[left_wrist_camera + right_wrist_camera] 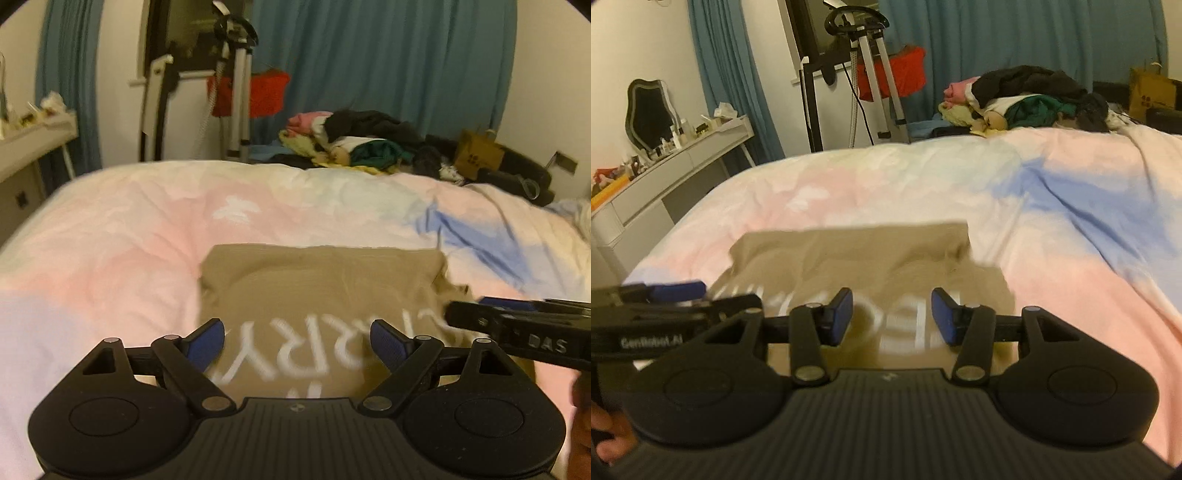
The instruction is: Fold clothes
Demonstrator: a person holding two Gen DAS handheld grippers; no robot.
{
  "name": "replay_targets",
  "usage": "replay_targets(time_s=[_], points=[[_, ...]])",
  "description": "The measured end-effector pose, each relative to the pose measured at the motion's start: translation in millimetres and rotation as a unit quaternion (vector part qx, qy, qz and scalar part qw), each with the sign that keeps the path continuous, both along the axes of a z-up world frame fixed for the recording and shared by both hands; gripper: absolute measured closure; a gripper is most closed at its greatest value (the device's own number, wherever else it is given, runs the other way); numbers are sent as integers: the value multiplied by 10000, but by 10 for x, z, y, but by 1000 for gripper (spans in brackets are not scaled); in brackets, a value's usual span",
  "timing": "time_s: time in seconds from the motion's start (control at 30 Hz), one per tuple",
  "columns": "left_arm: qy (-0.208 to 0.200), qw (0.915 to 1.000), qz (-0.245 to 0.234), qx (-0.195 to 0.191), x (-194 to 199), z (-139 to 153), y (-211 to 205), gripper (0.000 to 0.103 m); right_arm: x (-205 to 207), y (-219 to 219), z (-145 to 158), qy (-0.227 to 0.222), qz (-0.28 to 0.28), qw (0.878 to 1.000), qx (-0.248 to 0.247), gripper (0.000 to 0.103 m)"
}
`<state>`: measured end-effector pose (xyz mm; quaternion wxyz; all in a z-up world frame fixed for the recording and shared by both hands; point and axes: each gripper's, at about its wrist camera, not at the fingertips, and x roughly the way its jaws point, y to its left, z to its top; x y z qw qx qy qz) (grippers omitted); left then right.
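Observation:
A tan T-shirt with white lettering lies folded into a rough rectangle on the pink and blue duvet. My left gripper hovers over its near left part, jaws wide open with only cloth beneath them. In the right wrist view the same shirt lies under my right gripper, whose jaws stand about half open and hold nothing. The two grippers sit side by side: the right one's fingers show at the right edge of the left wrist view, and the left one's fingers at the left edge of the right wrist view.
A pile of unfolded clothes lies at the far side of the bed beside a brown paper bag. A tripod and red cloth stand behind the bed. A white dresser with a mirror is at the left.

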<state>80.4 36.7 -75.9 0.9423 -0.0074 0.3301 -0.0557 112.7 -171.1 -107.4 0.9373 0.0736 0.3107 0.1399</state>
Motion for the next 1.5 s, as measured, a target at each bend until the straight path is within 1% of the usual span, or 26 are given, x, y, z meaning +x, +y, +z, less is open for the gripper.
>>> replay_targets(time_s=[0.07,0.17,0.27,0.33,0.4,0.47,0.53,0.67,0.7,0.73,0.77,0.83,0.87,1.0,1.13,1.23,1.5], points=[[139,9998,29,106,-75,-23,-26,15,-100,21,-87,168,-87,9998,-48,54],[255,9995,117,127,-94,-81,-29,16,-151,77,-172,352,-213,9991,-130,54],[190,9993,293,127,-161,-26,-9,19,-258,68,-38,197,-286,9993,-123,53],[98,9994,323,21,-265,92,3,19,-359,52,84,19,-292,9995,-91,53],[-74,9996,251,-107,-410,259,-11,18,-479,40,233,-182,-277,9994,-45,53],[-350,9992,191,-28,-580,457,-71,16,-626,30,411,-426,-237,9988,19,53],[-695,9975,121,47,-790,641,-128,10,-797,14,582,-712,-171,9973,89,52],[-1124,9936,9,-60,-1212,882,-142,6,-1112,6,825,-1161,-131,9931,46,53],[-1214,9926,0,-89,-1310,920,-141,2,-1176,4,859,-1216,-124,9925,26,51],[-1298,9915,-3,-111,-1401,943,-137,1,-1230,2,882,-1240,-117,9922,21,41],[-1383,9903,-13,-129,-1493,966,-134,1,-1286,-1,904,-1262,-114,9919,19,27],[-1464,9891,0,-140,-1618,1007,-126,0,-1403,-13,926,-1330,-157,9910,11,16],[-1492,9887,11,-142,-1673,1028,-122,0,-1461,-22,930,-1369,-165,9904,7,18],[-1445,9892,58,-239,-1767,1019,-72,0,-1610,-48,880,-1375,-258,9902,-8,18],[-1298,9909,145,-331,-1754,984,-26,0,-1647,-91,819,-1306,-350,9908,2,18],[-1242,9913,211,-391,-1730,963,1,0,-1620,-129,784,-1222,-420,9916,67,18],[-1139,9926,240,-356,-1690,903,-17,0,-1506,-149,667,-947,-483,9943,93,18]])
